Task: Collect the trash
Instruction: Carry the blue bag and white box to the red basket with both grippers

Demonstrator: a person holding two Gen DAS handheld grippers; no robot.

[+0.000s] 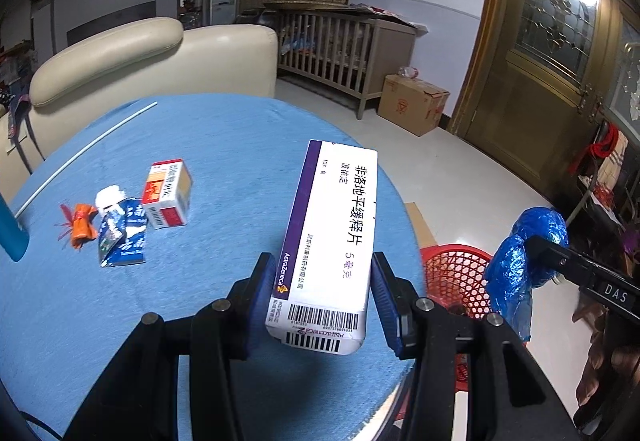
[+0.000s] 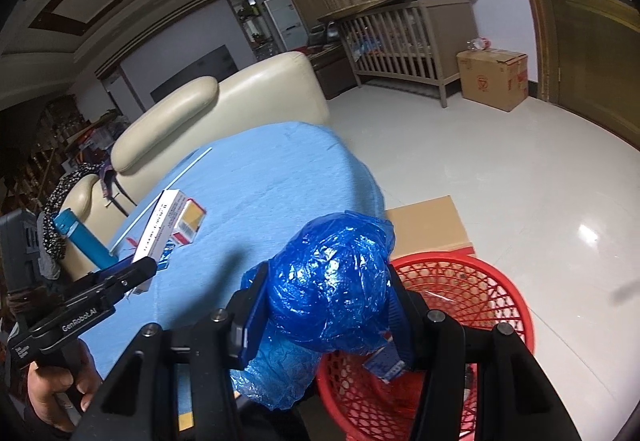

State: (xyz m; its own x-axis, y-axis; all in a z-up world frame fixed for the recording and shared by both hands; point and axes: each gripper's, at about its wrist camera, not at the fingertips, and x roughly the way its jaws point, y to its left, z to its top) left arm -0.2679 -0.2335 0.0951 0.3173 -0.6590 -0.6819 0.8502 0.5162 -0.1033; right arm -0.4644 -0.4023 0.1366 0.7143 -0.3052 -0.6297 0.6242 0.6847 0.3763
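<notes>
While my left tool (image 1: 320, 297) pinches the stiff, light white-and-purple cardboard medicine box (image 1: 328, 241) by its long sides, my right tool (image 2: 324, 305) squeezes the soft, crinkly blue plastic bag (image 2: 332, 281), red mesh basket (image 2: 480, 305) at four o'clock.

Round table (image 1: 224, 145) under a blue cloth, with litter at your ten o'clock.

In your left wrist view a small red-and-white box (image 1: 167, 194) sits beside a torn blue wrapper (image 1: 124, 233), with crumpled white paper (image 1: 109, 196) and an orange wrapper (image 1: 82, 226) at nine o'clock of them. A thin white stick (image 1: 86, 153) lies towards eleven o'clock. On the floor (image 2: 500, 169) at three o'clock stands a red mesh basket (image 2: 472, 281) beside flat cardboard (image 2: 428, 221).
</notes>
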